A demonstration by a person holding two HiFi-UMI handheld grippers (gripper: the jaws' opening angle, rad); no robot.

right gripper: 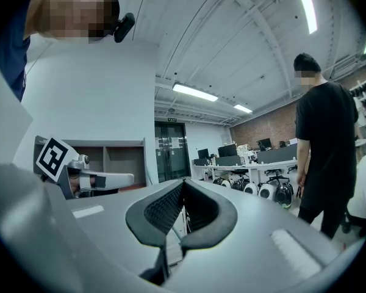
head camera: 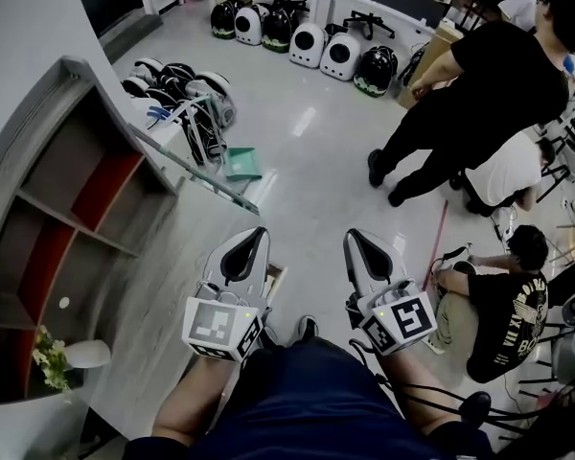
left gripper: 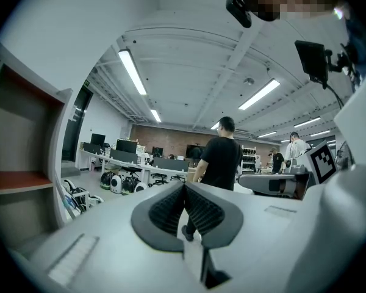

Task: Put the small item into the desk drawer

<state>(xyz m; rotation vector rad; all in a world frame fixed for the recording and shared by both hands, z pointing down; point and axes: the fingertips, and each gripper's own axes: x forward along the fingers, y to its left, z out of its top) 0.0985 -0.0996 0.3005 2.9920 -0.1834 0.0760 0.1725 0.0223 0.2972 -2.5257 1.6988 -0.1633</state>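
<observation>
Both grippers are held side by side above the person's lap, pointing forward over the floor (head camera: 307, 161). The left gripper (head camera: 257, 234) is clenched, its ribbed pads pressed together at the tip with nothing between them; past them its own view shows only the open room. The right gripper (head camera: 354, 236) is clenched too and just as empty. A grey worktop (head camera: 163, 276) lies to the left of the left gripper, with a shelf unit (head camera: 72, 209) (grey frame, red back panels) rising along its left side and a white vase (head camera: 84, 355) of pale flowers (head camera: 46, 357) near its close corner. The small item cannot be picked out in any view, and I cannot tell where the drawer is. Across the floor a row of rounded black and white cases (head camera: 311, 41) sits by a far desk. At the right a person in black (head camera: 489, 84) stands, and another (head camera: 503, 305) sits low on the floor
</observation>
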